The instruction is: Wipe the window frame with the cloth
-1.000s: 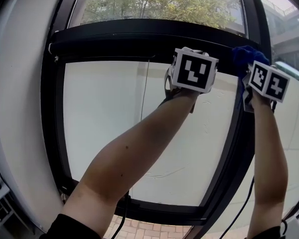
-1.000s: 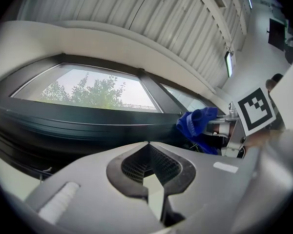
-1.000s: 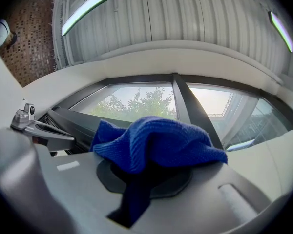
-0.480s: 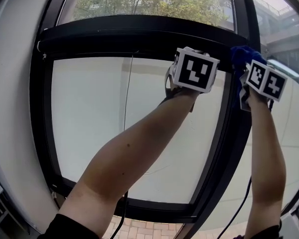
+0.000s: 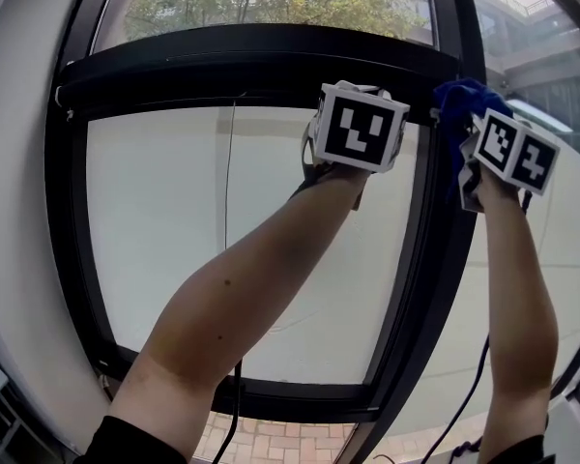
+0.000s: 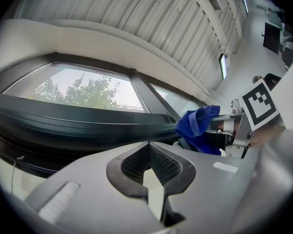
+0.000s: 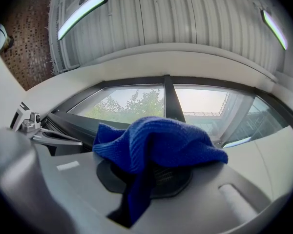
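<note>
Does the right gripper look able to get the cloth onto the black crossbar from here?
Likely yes: the right gripper is shut on the blue cloth, which seems to sit at the crossbar's right end. The left gripper beside it may crowd a sweep leftward.

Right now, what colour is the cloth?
Blue. The cloth shows best in the right gripper view.

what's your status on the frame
Left gripper shut, empty. Right gripper shut on cloth, up at the frame top. Nothing in the way.
</note>
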Demonstrator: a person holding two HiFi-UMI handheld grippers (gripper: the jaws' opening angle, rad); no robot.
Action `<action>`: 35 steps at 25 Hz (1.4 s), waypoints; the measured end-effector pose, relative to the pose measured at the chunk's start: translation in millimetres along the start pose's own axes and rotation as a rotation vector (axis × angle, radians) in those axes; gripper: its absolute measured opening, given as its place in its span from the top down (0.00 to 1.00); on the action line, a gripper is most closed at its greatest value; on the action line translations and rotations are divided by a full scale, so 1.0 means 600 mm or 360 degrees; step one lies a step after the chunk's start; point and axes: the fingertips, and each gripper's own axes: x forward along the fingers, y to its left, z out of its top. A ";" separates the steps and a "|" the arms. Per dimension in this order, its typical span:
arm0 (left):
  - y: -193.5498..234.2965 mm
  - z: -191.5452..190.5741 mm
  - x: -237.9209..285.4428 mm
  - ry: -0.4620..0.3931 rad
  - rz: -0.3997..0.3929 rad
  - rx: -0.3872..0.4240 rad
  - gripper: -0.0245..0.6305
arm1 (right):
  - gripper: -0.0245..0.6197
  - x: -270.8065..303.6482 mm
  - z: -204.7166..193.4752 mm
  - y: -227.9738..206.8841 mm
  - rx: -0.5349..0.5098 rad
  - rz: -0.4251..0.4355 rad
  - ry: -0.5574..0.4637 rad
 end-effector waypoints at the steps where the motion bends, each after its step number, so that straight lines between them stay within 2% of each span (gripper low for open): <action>1: -0.004 -0.001 0.001 0.0005 -0.0013 -0.0013 0.97 | 0.88 -0.004 0.001 -0.002 -0.0005 -0.0004 0.0003; 9: -0.023 0.009 0.009 -0.0039 -0.0032 -0.0062 0.97 | 0.88 -0.010 -0.024 -0.028 -0.0028 -0.0051 0.0083; 13: -0.034 0.001 0.017 -0.0006 -0.0057 -0.0038 0.97 | 0.88 0.001 -0.054 -0.046 -0.0050 -0.0091 0.0134; 18: -0.053 -0.017 0.031 0.0032 -0.0113 -0.0036 0.97 | 0.88 0.020 -0.083 -0.031 -0.0090 -0.0013 0.0206; 24: -0.043 -0.038 0.035 0.0048 -0.0083 -0.0043 0.97 | 0.89 0.030 -0.089 -0.021 -0.0226 -0.0007 0.0221; 30: -0.034 -0.059 0.038 0.0063 -0.0038 -0.0021 0.97 | 0.89 0.023 -0.100 -0.012 -0.0208 0.0094 0.0277; 35: -0.032 -0.100 0.040 0.0133 -0.0029 -0.0050 0.97 | 0.89 0.006 -0.123 -0.006 -0.0214 0.0104 0.0253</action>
